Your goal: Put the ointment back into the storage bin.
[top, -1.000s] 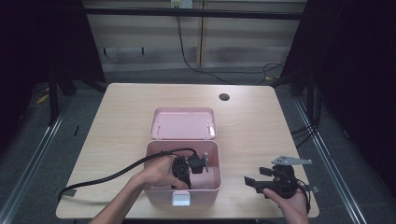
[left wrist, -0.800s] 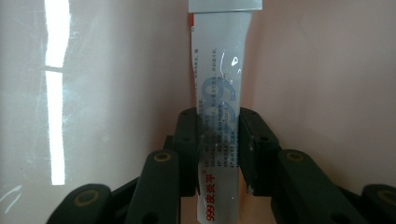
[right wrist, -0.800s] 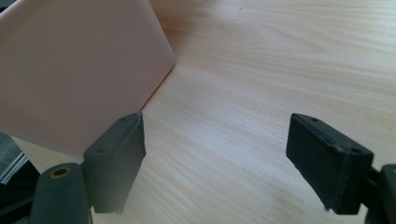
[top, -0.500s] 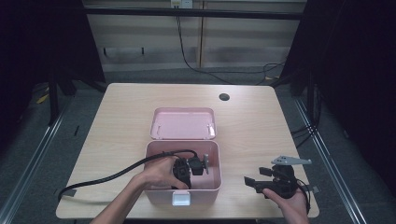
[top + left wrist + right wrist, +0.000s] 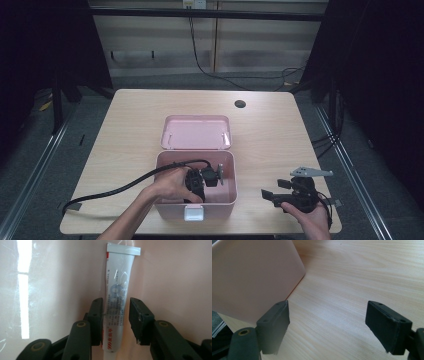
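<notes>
We work inside the pink box (image 5: 197, 200), which stands open near the front of the table (image 5: 130, 125), its lid (image 5: 196, 132) lying back behind it. The left gripper (image 5: 115, 315) reaches down into the box, and between its 2 jaws lies a white tube (image 5: 119, 290) on the box floor.

The relation that matters is this one: the long axis of the tube runs straight away from the gripper, in line with the jaws, crimped end far and cap end somewhere below the frame. So the jaws stand on the 2 long sides of the tube. They are part-way closed. The left jaw seems to touch the tube edge, the right one has a small gap, so we judge that the tube is bracketed but not yet pinched. The coming move probably needs only a squeeze and a lift, without any turn of the hand.

The right gripper (image 5: 280, 195) rests low over the table just right of the box, jaws spread wide with nothing between them. In its own view the box wall (image 5: 249, 277) is near its left jaw. The left hand (image 5: 172, 184) is clearly the nearer one.

The floor is smooth and glossy and the walls stand close around, so we think that a soft tube may slip and the room for lifting is narrow.
</notes>
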`<state>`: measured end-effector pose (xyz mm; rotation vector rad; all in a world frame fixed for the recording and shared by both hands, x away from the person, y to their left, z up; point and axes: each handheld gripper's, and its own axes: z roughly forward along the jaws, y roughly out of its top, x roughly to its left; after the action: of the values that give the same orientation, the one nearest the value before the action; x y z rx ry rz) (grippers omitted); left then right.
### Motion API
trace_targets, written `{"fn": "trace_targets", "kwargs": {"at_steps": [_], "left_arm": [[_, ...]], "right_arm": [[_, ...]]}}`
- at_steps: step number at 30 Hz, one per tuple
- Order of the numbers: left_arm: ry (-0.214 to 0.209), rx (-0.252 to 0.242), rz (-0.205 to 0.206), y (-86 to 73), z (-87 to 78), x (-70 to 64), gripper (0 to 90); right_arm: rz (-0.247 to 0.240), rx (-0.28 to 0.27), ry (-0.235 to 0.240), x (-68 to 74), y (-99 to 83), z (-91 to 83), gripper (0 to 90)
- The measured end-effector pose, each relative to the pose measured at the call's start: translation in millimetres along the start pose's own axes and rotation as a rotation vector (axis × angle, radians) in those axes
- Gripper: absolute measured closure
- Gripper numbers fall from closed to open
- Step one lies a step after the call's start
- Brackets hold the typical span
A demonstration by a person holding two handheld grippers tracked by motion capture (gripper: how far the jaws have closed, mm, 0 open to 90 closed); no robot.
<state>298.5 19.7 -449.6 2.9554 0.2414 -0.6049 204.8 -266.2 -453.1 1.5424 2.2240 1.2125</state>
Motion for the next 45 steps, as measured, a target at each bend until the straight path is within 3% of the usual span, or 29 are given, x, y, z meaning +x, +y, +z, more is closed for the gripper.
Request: {"fn": "trace_targets", "kwargs": {"at_steps": [10, 12, 15, 16, 22, 33, 45], "left_arm": [[0.019, -0.043, -0.004, -4.9, -17.4, -5.3, 58.3], [0.019, -0.076, -0.017, -6.7, -23.6, -7.4, 56.6], [0.026, -0.080, -0.011, -7.8, -27.6, -8.4, 56.6], [0.029, -0.101, -0.026, -9.0, -31.8, -9.0, 56.5], [0.044, -0.144, -0.025, -12.9, -44.5, -13.6, 55.8], [0.065, -0.177, -0.011, -21.0, -62.4, -22.6, 53.2], [0.122, -0.226, -0.004, -32.5, -85.0, -32.1, 50.2]], "right_arm": [[0.000, 0.000, -0.002, 0.3, 0.1, -0.1, 19.2], [0.003, 0.001, -0.003, 0.2, 0.0, -0.4, 19.2], [0.004, 0.001, -0.003, 0.2, 0.0, -0.3, 19.2], [0.001, -0.001, -0.002, 0.3, 0.1, -0.1, 19.2], [0.004, 0.001, -0.003, 0.3, 0.0, -0.4, 19.2], [0.002, -0.001, -0.001, 0.3, 0.1, -0.1, 19.2], [0.003, 0.000, 0.000, 0.4, 0.2, 0.1, 19.1]]}}
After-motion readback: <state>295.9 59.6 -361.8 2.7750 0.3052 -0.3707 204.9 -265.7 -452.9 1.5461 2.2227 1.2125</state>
